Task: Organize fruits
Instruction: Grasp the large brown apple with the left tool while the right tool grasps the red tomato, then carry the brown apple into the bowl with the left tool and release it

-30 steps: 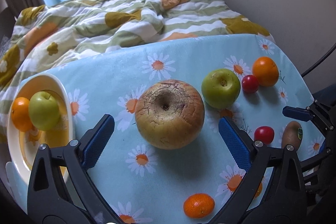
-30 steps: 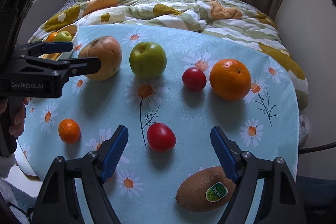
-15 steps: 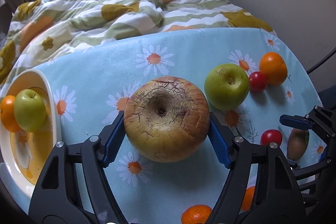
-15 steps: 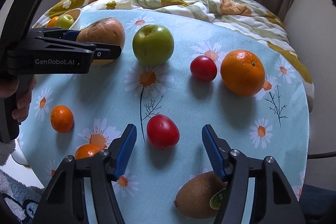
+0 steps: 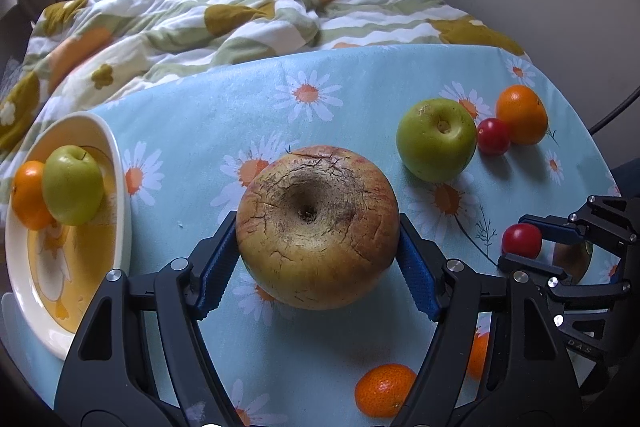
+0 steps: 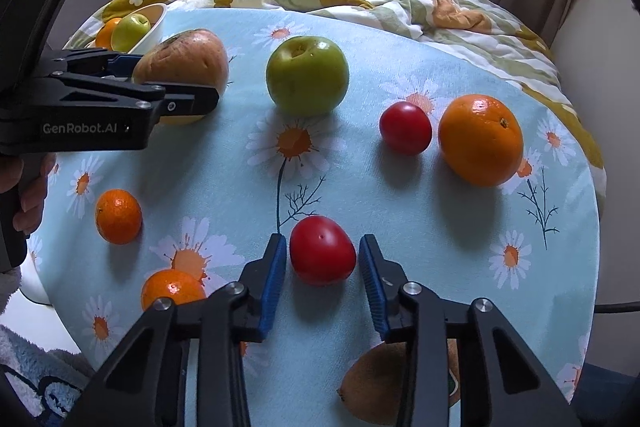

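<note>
The left gripper [image 5: 318, 259] is pinching the big cracked apple [image 5: 317, 225] near the table's [image 5: 224, 115] middle, beside the bowl [image 5: 120, 187] at its left edge; the right gripper [image 6: 322, 269] is straddling a red tomato [image 6: 322, 249] near the front edge. Its pads are sitting just beside the skin; contact is unclear.

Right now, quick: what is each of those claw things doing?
Left gripper: jaws shut on the big cracked apple.
Right gripper: jaws open around the red tomato, with small gaps on both sides.

Kiwi [image 6: 384, 383] half behind hand-held gripper [image 6: 322, 281]
</note>
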`<state>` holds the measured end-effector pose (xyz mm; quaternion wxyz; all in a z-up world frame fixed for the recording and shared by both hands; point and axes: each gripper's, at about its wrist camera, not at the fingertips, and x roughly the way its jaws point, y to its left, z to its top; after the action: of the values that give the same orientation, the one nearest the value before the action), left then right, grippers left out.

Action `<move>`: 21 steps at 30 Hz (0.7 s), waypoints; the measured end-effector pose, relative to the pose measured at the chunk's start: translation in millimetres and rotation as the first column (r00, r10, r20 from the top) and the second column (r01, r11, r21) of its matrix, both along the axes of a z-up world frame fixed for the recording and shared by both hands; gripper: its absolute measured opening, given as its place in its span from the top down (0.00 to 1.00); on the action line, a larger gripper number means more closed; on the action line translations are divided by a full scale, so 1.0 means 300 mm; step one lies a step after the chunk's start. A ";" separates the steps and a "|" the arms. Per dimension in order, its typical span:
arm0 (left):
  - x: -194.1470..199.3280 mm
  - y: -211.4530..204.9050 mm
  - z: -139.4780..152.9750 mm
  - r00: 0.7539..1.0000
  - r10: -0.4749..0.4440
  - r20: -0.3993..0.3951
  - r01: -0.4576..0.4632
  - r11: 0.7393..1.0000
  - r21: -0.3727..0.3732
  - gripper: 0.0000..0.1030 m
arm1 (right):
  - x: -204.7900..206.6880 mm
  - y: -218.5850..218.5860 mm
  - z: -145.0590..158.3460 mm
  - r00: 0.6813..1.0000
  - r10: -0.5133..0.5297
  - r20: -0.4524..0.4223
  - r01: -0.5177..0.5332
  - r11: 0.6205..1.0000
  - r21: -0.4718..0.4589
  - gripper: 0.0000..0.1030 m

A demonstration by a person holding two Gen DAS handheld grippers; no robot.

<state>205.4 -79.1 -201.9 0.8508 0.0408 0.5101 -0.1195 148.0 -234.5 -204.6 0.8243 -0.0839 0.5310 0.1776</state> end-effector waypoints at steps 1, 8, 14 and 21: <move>-0.003 0.004 0.000 1.000 0.002 -0.001 -0.002 1.000 -0.002 0.22 | -0.001 0.003 0.002 1.000 -0.001 0.003 0.001 1.000 -0.001 0.72; -0.047 0.019 0.021 1.000 0.019 0.013 -0.019 1.000 -0.004 0.22 | 0.000 -0.002 0.024 1.000 0.002 0.019 -0.002 1.000 0.015 0.72; -0.086 0.034 0.066 0.998 0.044 0.033 -0.043 0.999 -0.012 0.22 | -0.011 0.000 0.059 0.999 0.010 0.040 -0.011 1.000 0.028 0.72; -0.153 0.056 0.153 0.993 0.096 0.076 -0.094 0.995 -0.026 0.22 | -0.031 0.014 0.131 0.996 0.042 0.084 -0.046 0.998 0.047 0.72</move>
<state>159.6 -62.2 -156.0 0.8749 0.0114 0.4769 -0.0832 138.8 -230.4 -165.5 0.8434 -0.0827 0.4897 0.2052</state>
